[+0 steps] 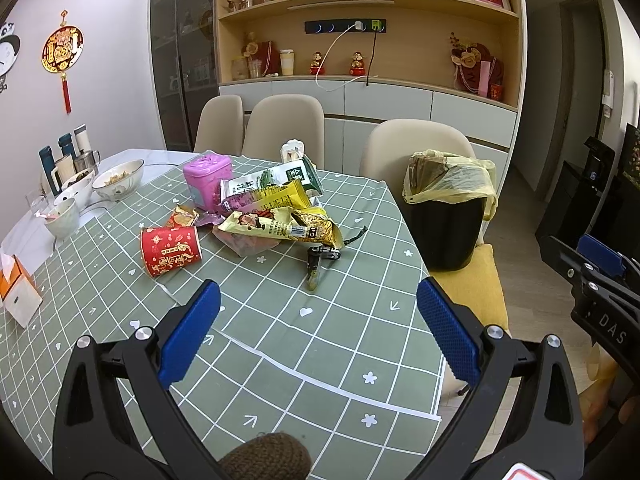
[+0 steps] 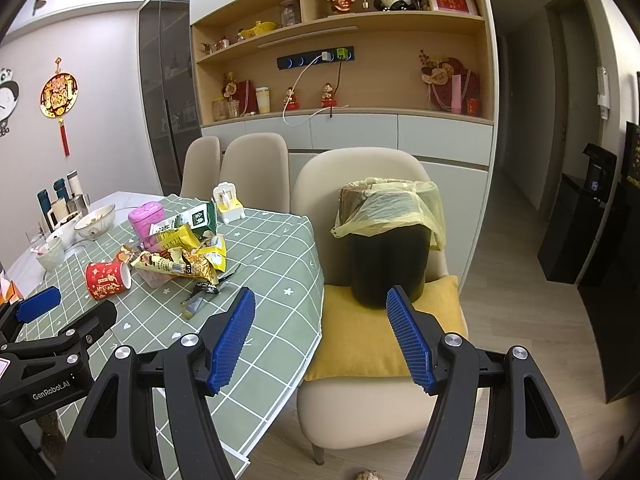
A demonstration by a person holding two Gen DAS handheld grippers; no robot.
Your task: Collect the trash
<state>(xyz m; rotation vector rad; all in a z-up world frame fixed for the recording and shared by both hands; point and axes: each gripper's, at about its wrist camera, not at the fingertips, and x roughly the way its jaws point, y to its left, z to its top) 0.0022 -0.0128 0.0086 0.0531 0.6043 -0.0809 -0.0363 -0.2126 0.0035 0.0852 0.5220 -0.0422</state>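
Left gripper (image 1: 318, 304) and right gripper (image 2: 320, 320) hover (both agape).

Beige chairs (image 2: 256, 168) front wooden shelving (image 2: 340, 60); pale wall (image 1: 112, 40); wood-look floor (image 2: 520, 280).

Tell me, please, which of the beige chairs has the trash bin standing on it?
The nearest chair, the only one with a yellow cushion; the black bin stands on that cushion.

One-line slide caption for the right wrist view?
Open right tongs face a lined black trash bin on a cushioned chair, beside a wrapper pile on the table.
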